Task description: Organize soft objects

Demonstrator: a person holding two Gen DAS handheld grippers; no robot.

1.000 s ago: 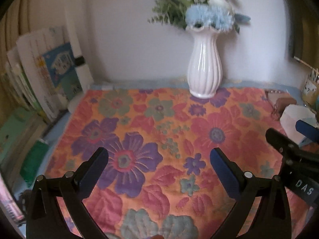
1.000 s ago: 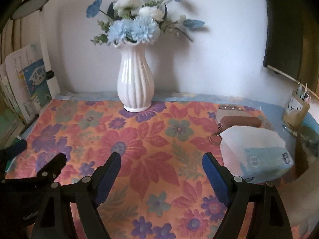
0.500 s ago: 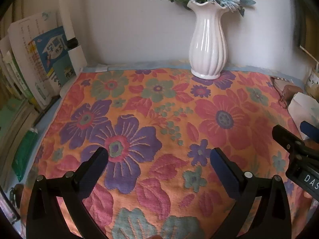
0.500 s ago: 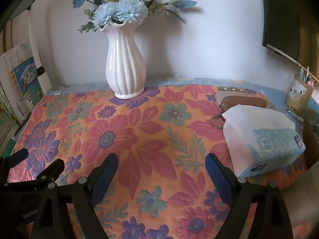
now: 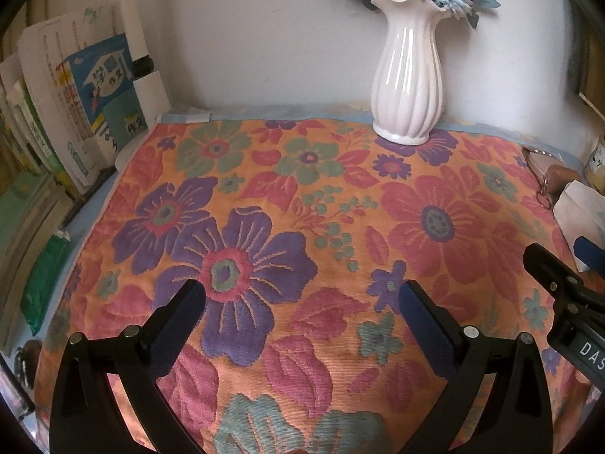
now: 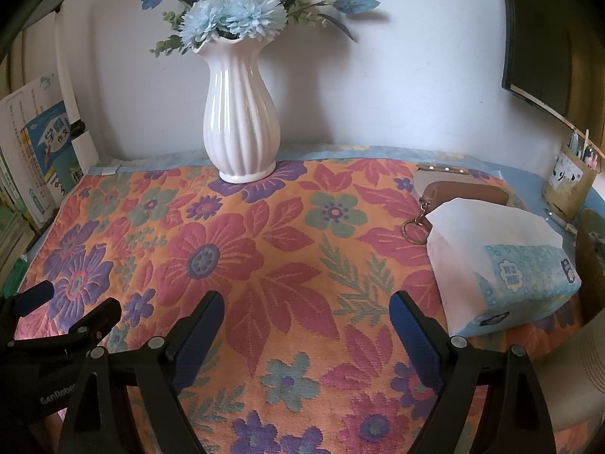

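Left wrist view: left gripper, jaws spread wide and empty, poised over the floral cloth, which lies flat across the desk and likely serves as the working surface. White ribbed vase upright at the cloth's far edge against the wall, out of the handling area. Books stacked upright along the left side, off the cloth. Right gripper's fingers visible at the right margin, beside a corner of the tissue pack. Right wrist view: right gripper, jaws likewise wide apart, holding nothing, above the cloth's near centre. Tissue pack, soft, white and blue wrapper, rests on the cloth's right edge, just right of this gripper; presumably the first item to be sorted. Brown pouch with key ring lies behind the pack, touching it. Pen holder stands at far right, off the cloth.
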